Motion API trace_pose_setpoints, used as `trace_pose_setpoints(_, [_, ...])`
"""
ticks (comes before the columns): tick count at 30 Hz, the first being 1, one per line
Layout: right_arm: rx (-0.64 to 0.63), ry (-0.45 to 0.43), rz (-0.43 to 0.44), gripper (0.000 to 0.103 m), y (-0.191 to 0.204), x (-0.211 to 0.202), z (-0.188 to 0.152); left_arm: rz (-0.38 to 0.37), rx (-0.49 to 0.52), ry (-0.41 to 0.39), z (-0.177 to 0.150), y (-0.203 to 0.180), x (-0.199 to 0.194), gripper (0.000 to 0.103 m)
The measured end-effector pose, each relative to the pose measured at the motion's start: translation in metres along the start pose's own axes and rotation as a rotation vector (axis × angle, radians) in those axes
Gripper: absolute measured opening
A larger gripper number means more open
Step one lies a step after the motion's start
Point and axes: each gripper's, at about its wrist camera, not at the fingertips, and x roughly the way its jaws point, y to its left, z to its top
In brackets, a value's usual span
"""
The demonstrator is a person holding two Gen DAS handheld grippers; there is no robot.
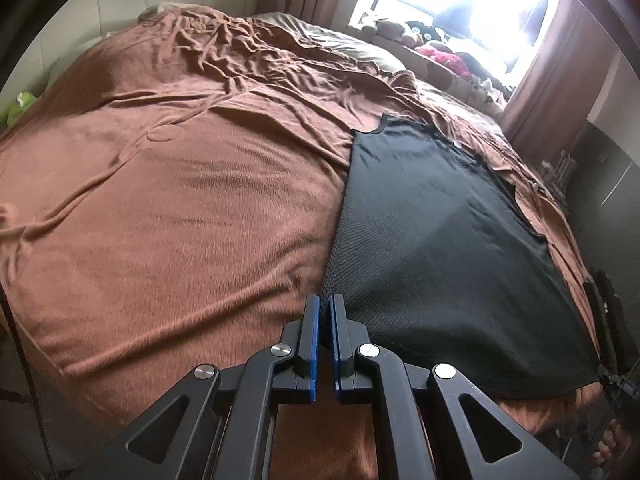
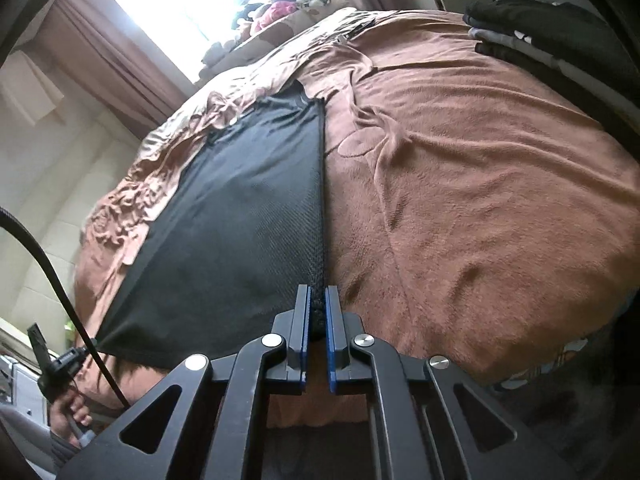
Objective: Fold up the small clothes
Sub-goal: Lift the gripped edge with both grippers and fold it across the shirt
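Observation:
A black mesh garment [image 1: 432, 232] lies spread flat on a brown blanket [image 1: 180, 208]. In the left wrist view it sits to the right, and my left gripper [image 1: 324, 301] is shut on its near left corner, the cloth pinched between the blue pads. My right gripper [image 2: 317, 293] is shut on the near right corner of the same garment [image 2: 248, 208], with bunched mesh between its pads. Each view shows the other gripper small at the opposite corner: the right one [image 1: 614, 380] and the left one [image 2: 60, 360]. The near hem is stretched between them.
The brown blanket [image 2: 480, 200] covers a wide bed. A stack of folded dark clothes [image 2: 552, 36] sits at its far right. Plush toys [image 1: 424, 40] line the bright window sill between curtains. A bare foot [image 2: 74, 410] shows below the bed edge, and a black cable [image 2: 52, 268] hangs nearby.

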Motion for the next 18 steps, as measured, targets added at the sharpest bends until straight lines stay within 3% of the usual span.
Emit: trace_pose_setpoints(18, [-0.030,-0.081,0.052,0.003,-0.012,-0.070,-0.033,-0.073,-0.009,-0.053,-0.060,0.001,-0.076,0.005])
